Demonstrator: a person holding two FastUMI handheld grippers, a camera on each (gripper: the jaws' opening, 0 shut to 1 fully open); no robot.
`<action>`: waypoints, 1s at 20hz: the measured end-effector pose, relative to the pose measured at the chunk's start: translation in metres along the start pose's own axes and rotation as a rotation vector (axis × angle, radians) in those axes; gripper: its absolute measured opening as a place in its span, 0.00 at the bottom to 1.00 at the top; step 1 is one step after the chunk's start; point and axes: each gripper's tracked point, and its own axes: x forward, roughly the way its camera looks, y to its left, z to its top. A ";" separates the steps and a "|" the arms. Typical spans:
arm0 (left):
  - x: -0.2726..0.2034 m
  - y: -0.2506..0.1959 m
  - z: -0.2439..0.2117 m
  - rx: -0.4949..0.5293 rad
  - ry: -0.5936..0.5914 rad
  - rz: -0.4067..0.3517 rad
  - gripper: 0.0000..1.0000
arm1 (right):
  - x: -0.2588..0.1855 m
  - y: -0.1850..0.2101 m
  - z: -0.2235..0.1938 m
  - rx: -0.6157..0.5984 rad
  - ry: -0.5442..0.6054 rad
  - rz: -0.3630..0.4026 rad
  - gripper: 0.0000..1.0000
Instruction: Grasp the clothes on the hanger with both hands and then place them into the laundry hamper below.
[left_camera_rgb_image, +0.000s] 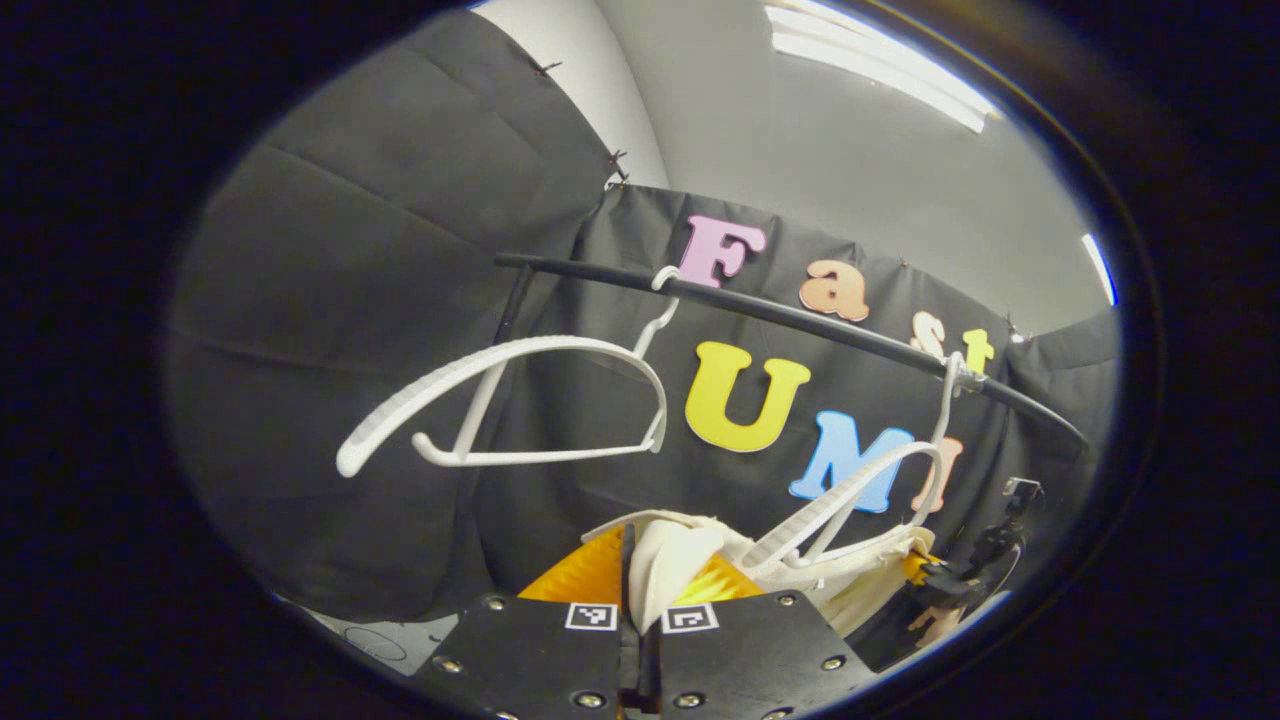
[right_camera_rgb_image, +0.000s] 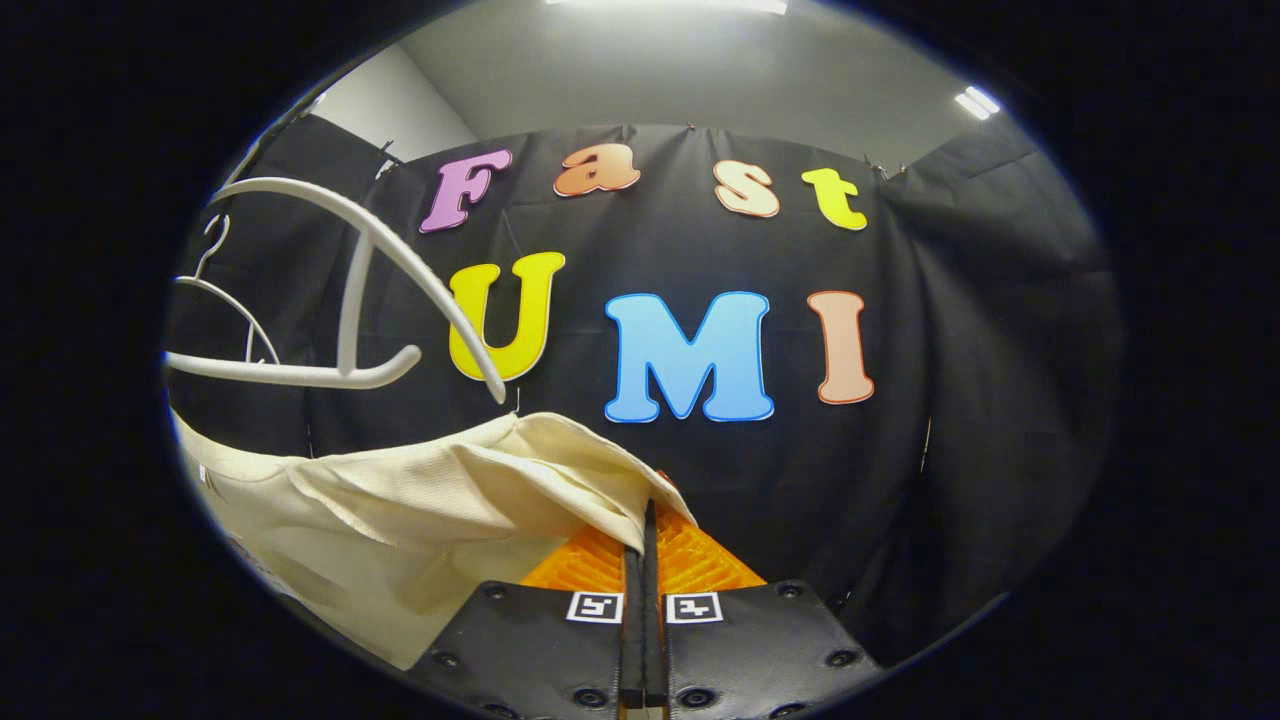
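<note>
A cream garment stretches between both grippers. My left gripper is shut on a bunched fold of it, which sticks up between the fingers. My right gripper is shut on the garment's edge, and the cloth sags away to the left. One white hanger hangs on the black rail just over the cloth; in the right gripper view this hanger stands bare above the garment. Far right in the left gripper view, the other gripper and a hand show.
A second white hanger hangs bare on the rail to the left, and shows small at the left edge of the right gripper view. Black cloth walls close in behind and at the sides. A patch of pale floor lies low left.
</note>
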 end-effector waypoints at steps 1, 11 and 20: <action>-0.005 0.005 -0.004 0.005 0.004 0.007 0.01 | -0.004 0.003 -0.002 -0.004 0.002 0.008 0.02; -0.051 0.037 -0.024 0.013 0.035 0.037 0.01 | -0.071 0.010 -0.012 0.005 0.024 0.060 0.02; -0.094 0.046 -0.060 0.140 0.114 -0.038 0.01 | -0.163 0.002 -0.039 0.020 0.121 0.019 0.02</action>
